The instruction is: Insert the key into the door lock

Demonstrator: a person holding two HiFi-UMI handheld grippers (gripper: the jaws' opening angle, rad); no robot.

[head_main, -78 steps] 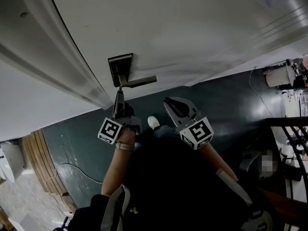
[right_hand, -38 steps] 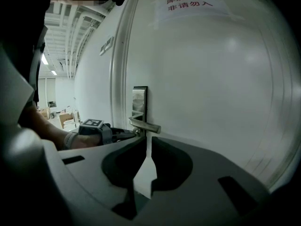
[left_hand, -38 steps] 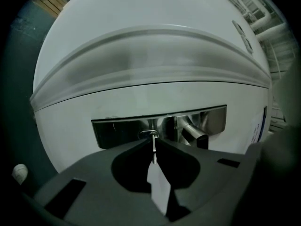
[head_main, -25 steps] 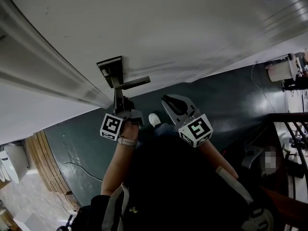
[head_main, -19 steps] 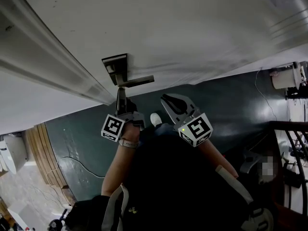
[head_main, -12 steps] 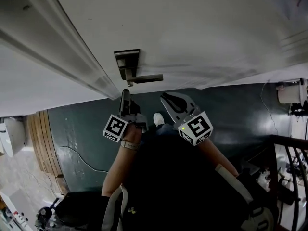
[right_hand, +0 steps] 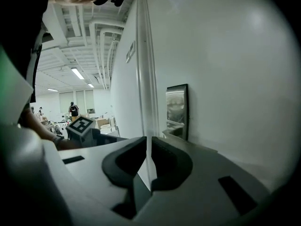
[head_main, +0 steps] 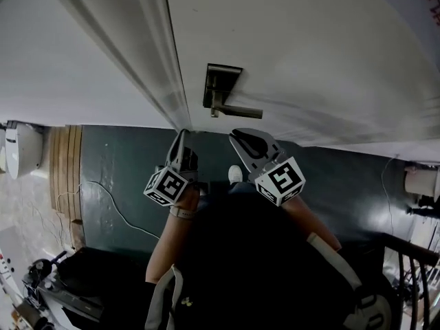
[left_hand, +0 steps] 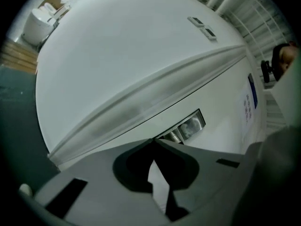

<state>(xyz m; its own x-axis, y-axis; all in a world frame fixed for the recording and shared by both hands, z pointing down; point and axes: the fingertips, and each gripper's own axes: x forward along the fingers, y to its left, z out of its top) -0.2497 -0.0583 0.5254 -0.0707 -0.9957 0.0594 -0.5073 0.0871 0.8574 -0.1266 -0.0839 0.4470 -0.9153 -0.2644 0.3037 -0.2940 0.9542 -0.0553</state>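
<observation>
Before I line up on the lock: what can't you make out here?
Key: no view shows one. The left gripper has its jaws meeting at the tips, with nothing visible between them.
Keyhole: in the head view the lock plate is too small and dark to show it. In both gripper views the gripper's own jaws cover part of the plate.

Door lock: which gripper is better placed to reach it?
Probably the left gripper: the lock plate sits just beyond its shut tips. The right gripper aims at the door edge.

Hand-held gripper [left_hand: 153,142], jaws together, near lock plate [left_hand: 190,125]
</observation>
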